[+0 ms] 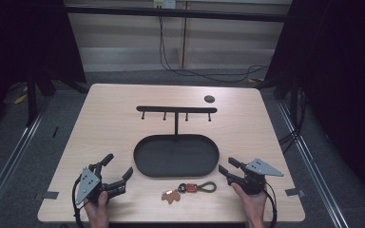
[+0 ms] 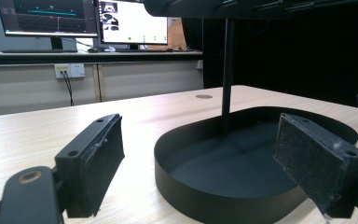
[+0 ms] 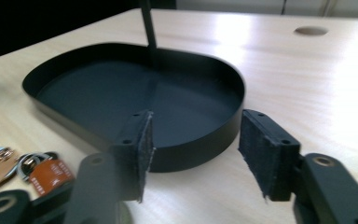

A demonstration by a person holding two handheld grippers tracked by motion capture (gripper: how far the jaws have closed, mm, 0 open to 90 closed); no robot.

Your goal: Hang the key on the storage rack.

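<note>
Your left tool (image 1: 119, 170) sits at the surface's (image 1: 104, 118) near-left corner, jaws spread wide, nothing between them. Your right tool (image 1: 230, 168) sits near the near-right corner, jaws parted, also empty. Black oval tray (image 1: 147, 166) at mid-surface, between your tools; a hook rack (image 1: 176, 109) rises from its far rim. Keychain (image 1: 188, 188) with brown tag lies just beside the tray, toward the near edge, untouched.

Beyond the table: 2 lit monitors (image 2: 91, 17), a wall socket (image 2: 70, 70), black cables (image 1: 204, 73) on the floor.
</note>
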